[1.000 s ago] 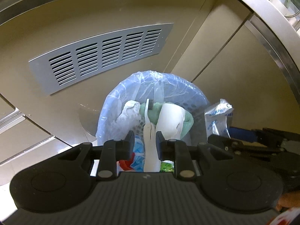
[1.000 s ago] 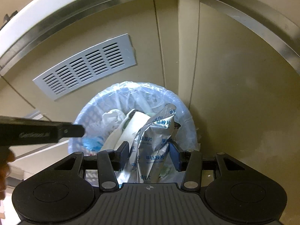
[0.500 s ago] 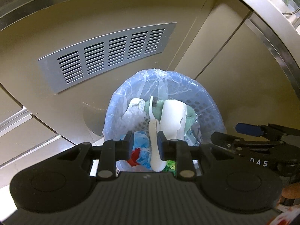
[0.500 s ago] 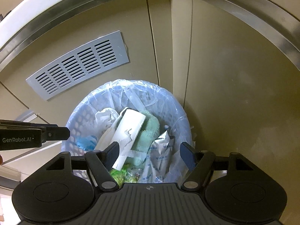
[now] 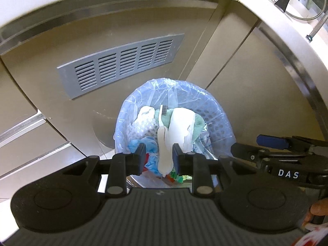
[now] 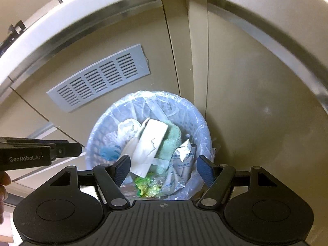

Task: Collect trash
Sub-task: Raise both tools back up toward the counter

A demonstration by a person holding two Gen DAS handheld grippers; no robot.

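A round perforated plastic waste basket (image 6: 203, 123) lined with a thin, crinkled translucent bag stands on the floor against a beige cabinet front, just below a grey slatted vent panel (image 6: 98, 82). Inside the basket lies a loose heap: a smooth white paper cup (image 6: 149, 143) on its side with a torn rim, a fuzzy pale-green cloth (image 6: 172, 141) under it, crumpled white tissue (image 6: 127, 126) towards the vent side, a shiny silver foil sachet (image 6: 182, 164) printed in blue at the basket's right, and crinkled green wrappers (image 6: 147, 186) at the near rim.

The right hand-held gripper (image 6: 164, 168) hangs above the basket's near edge with its blue-padded jaws standing wide apart and nothing between them; the foil sachet lies down in the basket below it.

The left hand-held gripper (image 5: 158, 158) hangs over the basket's near rim too, its black jaws drawn fairly close with a gap left. A slim white toothbrush (image 5: 164, 143), bristle head pointing towards the vent, appears between them, close to the right pad; whether it is gripped or merely lying on the heap below cannot be told.
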